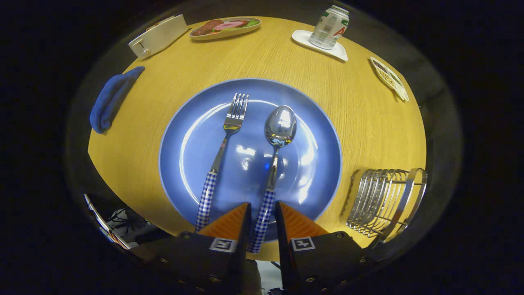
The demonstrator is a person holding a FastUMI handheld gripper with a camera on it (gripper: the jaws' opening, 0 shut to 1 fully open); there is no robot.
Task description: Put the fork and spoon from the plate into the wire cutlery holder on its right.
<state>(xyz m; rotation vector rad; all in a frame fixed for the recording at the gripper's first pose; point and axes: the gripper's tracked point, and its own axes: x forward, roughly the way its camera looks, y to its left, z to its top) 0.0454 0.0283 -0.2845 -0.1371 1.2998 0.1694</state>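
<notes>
One fork [226, 157], one spoon [273, 164] on one plate [192, 123]; gripper [262, 215] fingers narrowly straddle spoon's handle.

Bare wooden table [352, 119] lies open between the round blue plate [188, 164] and the wire cutlery holder [385, 203]; the fork [223, 153] crowds the checked-handled spoon [272, 172], which lies between the fingers [229, 223].

Fork [223, 153] left of spoon [272, 164] on plate [188, 123]

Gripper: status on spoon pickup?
Gripper open, fingers astride spoon handle, not clamped. Fork alongside on plate. Wire holder beside plate, path clear.
</notes>
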